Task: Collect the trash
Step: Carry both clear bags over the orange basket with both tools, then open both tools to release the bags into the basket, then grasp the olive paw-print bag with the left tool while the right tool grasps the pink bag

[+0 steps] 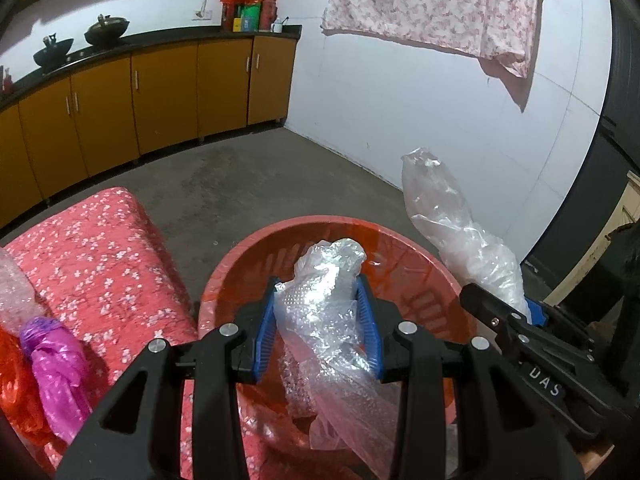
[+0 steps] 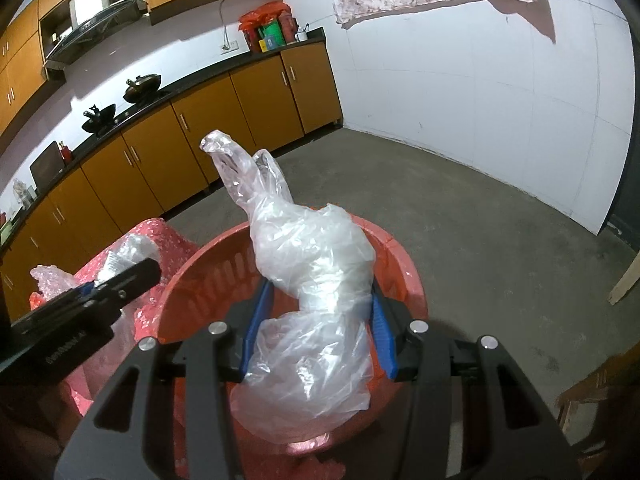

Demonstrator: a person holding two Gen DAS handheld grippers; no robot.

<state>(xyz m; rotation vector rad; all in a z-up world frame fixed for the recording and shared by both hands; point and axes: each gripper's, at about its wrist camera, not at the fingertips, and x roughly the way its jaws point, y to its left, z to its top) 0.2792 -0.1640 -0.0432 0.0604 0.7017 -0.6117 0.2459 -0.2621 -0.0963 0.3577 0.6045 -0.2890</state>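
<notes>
A crumpled wad of clear bubble wrap (image 1: pixel 324 312) is pinched between the blue pads of the left gripper (image 1: pixel 323 312), whose jaws stand narrow and press on it from both sides; the wad hangs above the mouth of a red plastic basket (image 1: pixel 256 252) with slotted walls, its loose tail trailing down inside. The right gripper (image 2: pixel 320 316) clamps a second piece of trash, a puffy clear plastic bag (image 2: pixel 312 264), also between blue pads, with the bag's twisted neck rising above the basket's far rim (image 2: pixel 224 240) and its bulk sagging below the jaws over the opening. In the left wrist view that same bag (image 1: pixel 452 232) shows at the right, beside the basket, held by the right gripper (image 1: pixel 524 312). So two grippers, each holding one piece of clear plastic, over one basket. Just left of the basket is a surface covered with a red floral cloth (image 1: pixel 100 260), on which lie a knotted magenta plastic bag (image 1: pixel 56 364), an orange-red bag (image 1: pixel 16 384) and more bubble wrap (image 1: pixel 12 288) at the frame's edge. Beyond are the grey concrete floor (image 1: pixel 248 172), a run of orange-brown kitchen cabinets (image 1: pixel 160 92) under a dark counter with two black woks (image 1: pixel 106 29), and a pink floral sheet (image 1: pixel 432 4) hanging on the white wall.
</notes>
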